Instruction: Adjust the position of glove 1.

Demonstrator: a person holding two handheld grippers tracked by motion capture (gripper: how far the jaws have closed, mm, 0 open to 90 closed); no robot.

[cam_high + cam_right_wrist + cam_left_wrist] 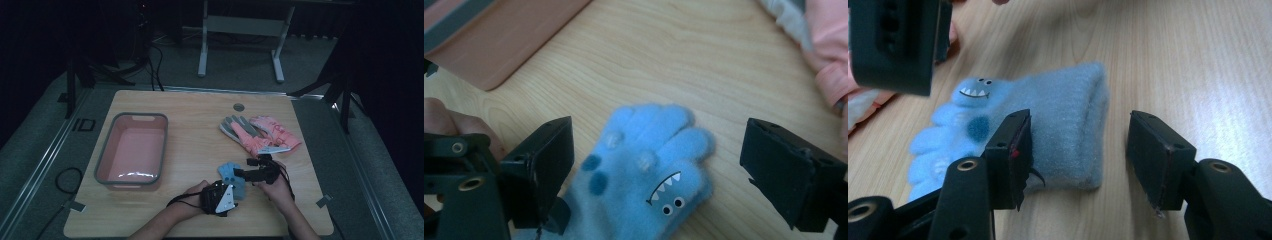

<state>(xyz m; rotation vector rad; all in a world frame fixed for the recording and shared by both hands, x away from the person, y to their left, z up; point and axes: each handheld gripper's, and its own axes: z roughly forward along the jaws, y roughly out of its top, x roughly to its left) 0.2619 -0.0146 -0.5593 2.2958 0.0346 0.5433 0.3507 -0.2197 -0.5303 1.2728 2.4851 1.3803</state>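
A fluffy blue glove (230, 175) with a monster face lies flat on the wooden table (200, 125) near its front edge. My left gripper (234, 189) comes at its cuff from the near side. In the left gripper view it (1083, 160) is open around the glove (1058, 120), one jaw resting on the fleece and the other over bare wood. My right gripper (240, 173) reaches in from the right and is open too. In the right gripper view its jaws (659, 170) stand wide on either side of the glove's finger end (644, 165).
A pink basin (132, 117) with a grey rim stands at the left, its corner (499, 45) close by. A pink and grey pair of gloves (260, 132) lies at the right. The right gripper's body (893, 45) hangs over the blue glove.
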